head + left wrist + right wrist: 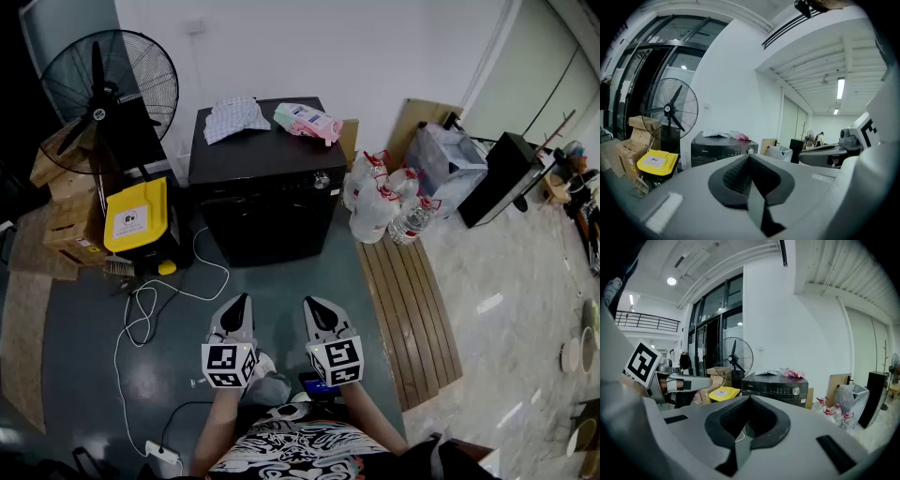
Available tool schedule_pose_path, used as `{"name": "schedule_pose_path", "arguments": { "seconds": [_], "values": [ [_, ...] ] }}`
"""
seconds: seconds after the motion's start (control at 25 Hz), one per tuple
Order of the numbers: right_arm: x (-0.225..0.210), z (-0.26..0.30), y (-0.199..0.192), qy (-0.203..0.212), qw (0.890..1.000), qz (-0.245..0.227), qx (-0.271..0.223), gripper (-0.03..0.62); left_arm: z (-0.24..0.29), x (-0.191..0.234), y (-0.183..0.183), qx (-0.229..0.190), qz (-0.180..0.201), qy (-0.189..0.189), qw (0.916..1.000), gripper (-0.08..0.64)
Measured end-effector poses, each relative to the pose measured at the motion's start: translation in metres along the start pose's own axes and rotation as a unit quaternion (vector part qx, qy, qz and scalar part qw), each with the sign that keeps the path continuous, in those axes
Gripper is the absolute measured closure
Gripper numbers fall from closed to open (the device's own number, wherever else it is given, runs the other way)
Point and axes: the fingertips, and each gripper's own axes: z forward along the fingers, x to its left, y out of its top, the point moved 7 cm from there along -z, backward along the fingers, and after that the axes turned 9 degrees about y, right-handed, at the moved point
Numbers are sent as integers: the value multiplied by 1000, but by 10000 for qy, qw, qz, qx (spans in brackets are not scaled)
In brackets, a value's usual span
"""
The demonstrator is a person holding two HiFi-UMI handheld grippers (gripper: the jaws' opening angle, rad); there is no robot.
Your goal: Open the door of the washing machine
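**A:** Which step are you on?

**B:** The approach, I'd say. Nearest me, my left gripper and right gripper sit side by side, each with its jaws pressed fully together and nothing between them.

**A:** And the washer?

**B:** The washer stands on the floor ahead, well apart from both grippers, between a yellow bin and some bottles. Its door looks closed.

**A:** Which way does it point?

**B:** Its front, with the knob at the right, faces me. The box stands upright, and its control strip runs left to right. A cloth lies on top.

**A:** Next move?

**B:** I reckon I must close in, part one gripper's jaws and find the door's edge. I can't make out a handle from here.
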Motion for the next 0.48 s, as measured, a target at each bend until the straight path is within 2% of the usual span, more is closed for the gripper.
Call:
{"name": "schedule_pose_path", "arguments": {
  "seconds": [0.36, 0.48],
  "values": [
    [-4, -15, -2, -19, 10000, -34, -7, 591, -6, -11, -1, 12, -117, -52, 9999, 557],
    [-7, -20, -4, 2, 10000, 46, -76, 591, -6, -18, -2, 56, -177, -218, 9996, 539]
  ]
}}
